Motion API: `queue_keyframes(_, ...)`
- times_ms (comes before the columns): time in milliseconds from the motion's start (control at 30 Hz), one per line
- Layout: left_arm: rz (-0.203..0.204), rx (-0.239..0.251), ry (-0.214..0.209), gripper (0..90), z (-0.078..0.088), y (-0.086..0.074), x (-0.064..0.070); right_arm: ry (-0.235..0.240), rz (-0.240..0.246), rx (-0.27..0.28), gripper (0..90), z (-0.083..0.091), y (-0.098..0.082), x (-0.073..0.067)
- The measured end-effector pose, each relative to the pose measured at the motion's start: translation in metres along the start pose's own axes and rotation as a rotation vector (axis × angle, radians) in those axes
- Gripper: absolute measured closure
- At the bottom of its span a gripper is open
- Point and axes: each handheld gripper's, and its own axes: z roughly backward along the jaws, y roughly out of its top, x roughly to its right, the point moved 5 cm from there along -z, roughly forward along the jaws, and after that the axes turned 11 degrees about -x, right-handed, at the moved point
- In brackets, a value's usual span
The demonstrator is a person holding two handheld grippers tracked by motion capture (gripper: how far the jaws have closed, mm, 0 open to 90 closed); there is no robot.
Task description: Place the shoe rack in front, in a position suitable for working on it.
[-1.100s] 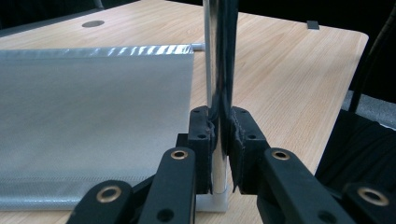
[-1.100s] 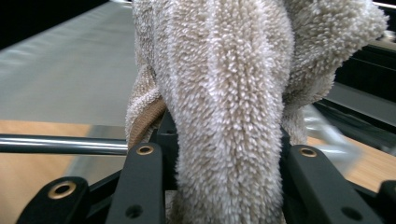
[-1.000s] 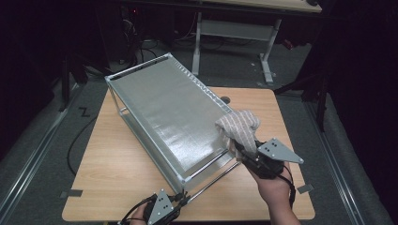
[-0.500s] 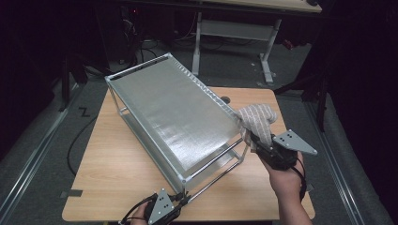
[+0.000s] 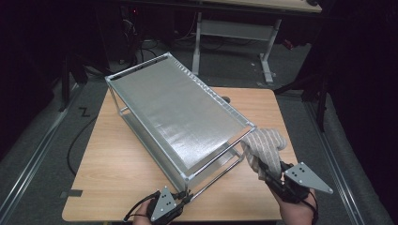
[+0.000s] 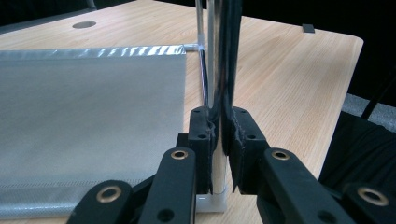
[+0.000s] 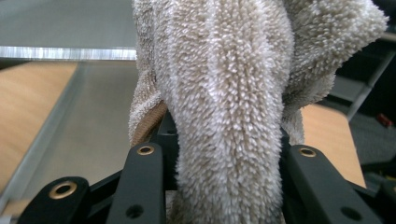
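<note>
1. Left gripper view: the left gripper [image 6: 218, 140] is clenched on a leg post [image 6: 212, 70] of the metal rack [image 5: 178, 115]; no writing is readable.
2. Right gripper [image 5: 274, 176] grasps the beige cloth [image 5: 263, 145]; it hangs beside the rack's near right corner, above the table [image 5: 112, 164].

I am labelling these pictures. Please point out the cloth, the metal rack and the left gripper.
cloth [image 5: 264, 144]: high view, on its bunched top, beside the rack's corner.
metal rack [image 5: 178, 110]: high view, on the bare middle of its top shelf.
left gripper [image 6: 218, 140]: left gripper view, between the fingertips, clamped on a rack post.
</note>
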Motion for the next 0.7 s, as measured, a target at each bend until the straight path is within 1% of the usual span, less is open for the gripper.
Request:
queue_keyframes(33, -0.003, -0.002, -0.002, 80.2, -0.001, 0.001, 0.0, 0.003, -0.007, -0.008, 62.7, -0.001, -0.005, 0.0)
queue_keyframes(67, -0.003, -0.002, -0.003, 80.2, -0.002, 0.001, 0.0, 0.008, -0.021, -0.025, 62.8, -0.005, -0.014, 0.001)
queue_keyframes(100, -0.003, -0.001, -0.005, 80.2, -0.002, 0.002, -0.001, 0.015, -0.028, -0.04, 62.9, -0.008, -0.019, 0.001)
queue_keyframes(133, -0.004, -0.002, -0.005, 80.3, -0.003, 0.002, -0.001, 0.018, -0.03, -0.07, 63.0, -0.013, -0.025, 0.002)
queue_keyframes(167, -0.005, -0.002, -0.004, 80.2, -0.003, 0.002, 0.0, 0.015, -0.027, -0.091, 63.1, -0.018, -0.03, 0.002)
queue_keyframes(233, -0.007, -0.004, -0.002, 80.1, -0.003, 0.002, 0.0, 0.022, -0.049, -0.114, 63.1, -0.027, -0.035, 0.005)
queue_keyframes(300, -0.009, -0.005, 0.011, 79.2, -0.003, 0.002, 0.0, 0.03, -0.052, -0.12, 63.1, -0.033, -0.035, 0.005)
queue_keyframes(333, -0.009, -0.01, 0.022, 76.4, -0.003, 0.0, 0.001, 0.033, -0.051, -0.116, 63.1, -0.034, -0.034, 0.006)
queue_keyframes(400, -0.002, -0.019, 0.031, 68.7, -0.003, -0.003, 0.002, 0.04, -0.047, -0.105, 63.1, -0.036, -0.03, 0.004)
queue_keyframes(467, 0.003, -0.025, 0.043, 66.3, -0.003, -0.007, 0.003, 0.044, -0.042, -0.098, 63.0, -0.038, -0.026, 0.003)
queue_keyframes(533, 0.009, -0.026, 0.05, 64.5, -0.001, -0.008, 0.002, 0.052, -0.041, -0.096, 63.0, -0.041, -0.023, 0.002)
queue_keyframes(600, 0.025, -0.025, 0.049, 64.6, -0.001, -0.009, 0.001, 0.056, -0.043, -0.096, 63.0, -0.045, -0.021, 0.002)
queue_keyframes(667, 0.03, -0.031, 0.046, 66.6, -0.003, -0.01, 0.001, 0.061, -0.043, -0.105, 62.9, -0.051, -0.02, 0.003)
queue_keyframes(700, 0.026, -0.042, 0.049, 67.4, -0.005, -0.01, 0.001, 0.061, -0.044, -0.107, 62.9, -0.053, -0.02, 0.003)
